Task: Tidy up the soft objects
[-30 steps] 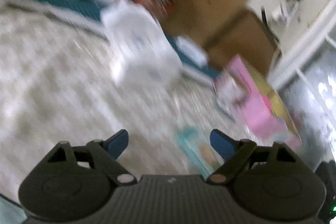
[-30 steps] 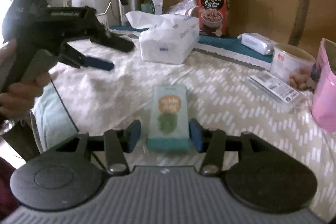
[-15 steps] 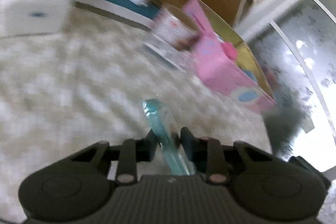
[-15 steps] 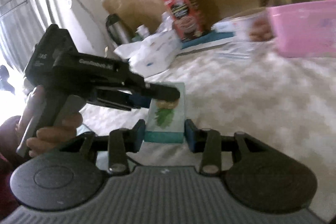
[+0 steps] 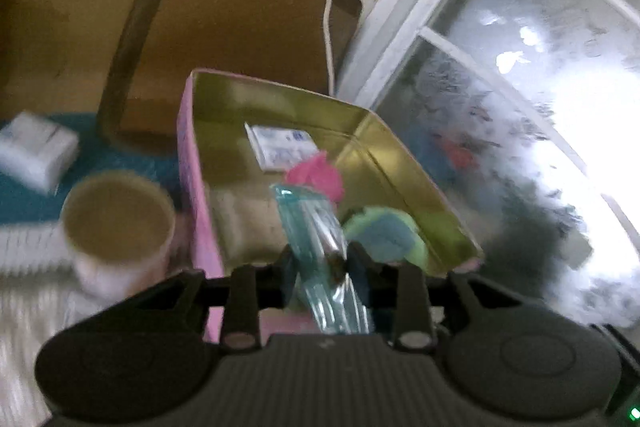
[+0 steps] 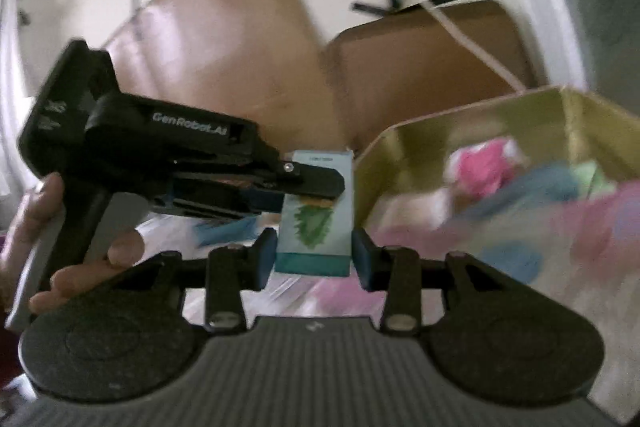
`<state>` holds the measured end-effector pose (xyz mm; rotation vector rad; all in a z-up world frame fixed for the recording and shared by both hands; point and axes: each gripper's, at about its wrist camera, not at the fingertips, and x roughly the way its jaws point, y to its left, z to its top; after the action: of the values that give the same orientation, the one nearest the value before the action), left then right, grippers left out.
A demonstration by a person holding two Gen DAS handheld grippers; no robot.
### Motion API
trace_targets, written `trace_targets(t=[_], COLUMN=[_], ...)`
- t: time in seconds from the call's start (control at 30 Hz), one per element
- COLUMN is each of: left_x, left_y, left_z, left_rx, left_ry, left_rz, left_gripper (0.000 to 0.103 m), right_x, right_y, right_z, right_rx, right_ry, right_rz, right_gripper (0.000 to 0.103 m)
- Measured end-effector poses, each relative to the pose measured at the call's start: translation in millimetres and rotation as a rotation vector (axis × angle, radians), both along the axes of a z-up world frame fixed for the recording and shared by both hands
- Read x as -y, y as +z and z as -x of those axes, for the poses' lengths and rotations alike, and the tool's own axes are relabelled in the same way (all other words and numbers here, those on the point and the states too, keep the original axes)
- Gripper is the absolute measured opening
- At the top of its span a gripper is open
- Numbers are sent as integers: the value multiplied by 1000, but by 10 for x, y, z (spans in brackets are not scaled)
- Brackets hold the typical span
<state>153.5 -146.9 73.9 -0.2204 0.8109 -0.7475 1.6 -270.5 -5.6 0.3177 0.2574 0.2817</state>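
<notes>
One teal packet (image 5: 320, 251) was observed, clamped by both tools: the left tool (image 5: 320, 263), whose jaws had just eased slightly, and the right tool (image 6: 314, 255). One pink tin (image 5: 200, 227) stood at twelve o'clock, holding one white packet (image 5: 280, 147), one pink item (image 5: 318, 179) and one green-blue item (image 5: 384, 231). One cup (image 5: 116, 227) stood at nine o'clock on the surface (image 5: 24, 311).
</notes>
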Motion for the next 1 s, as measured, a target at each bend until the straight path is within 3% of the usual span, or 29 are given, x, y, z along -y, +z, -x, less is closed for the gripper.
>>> trace_targets(t=[0.17,0.27,0.3,0.4,0.6,0.7,0.87,1.0], left_x=[366,475,465,363,18,-354,-1181,-1774], left_y=[-121,-218,-236,-238,-171,-175,-468,-763], left_z=[-429,-487,-469,-339,118,349,543,683], left_rx=[27,50,49,57,141,162,141,84], left_ry=[62,119,127,97,28,25,153,214], left_rz=[-116,-169,-166,-129,-59,-26,-139,-207], left_gripper=[38,42,42,42,44,45,45,48], right_x=[102,99,165,372,249,108,-329,-1015], right_y=[-24,-65,-79,-59,21,155,475,570], right_z=[-458,-718,-764,-594,-282,-292,-430,-787], right_rx=[-38,-43,-51,-25,28,28,8,-81], right_ry=[-125,-307,-340,-344,-345,-292,-55,181], right_rz=[107,282,285,170,161,175,145,183], right_gripper=[44,45,45,45,45,45,46,64])
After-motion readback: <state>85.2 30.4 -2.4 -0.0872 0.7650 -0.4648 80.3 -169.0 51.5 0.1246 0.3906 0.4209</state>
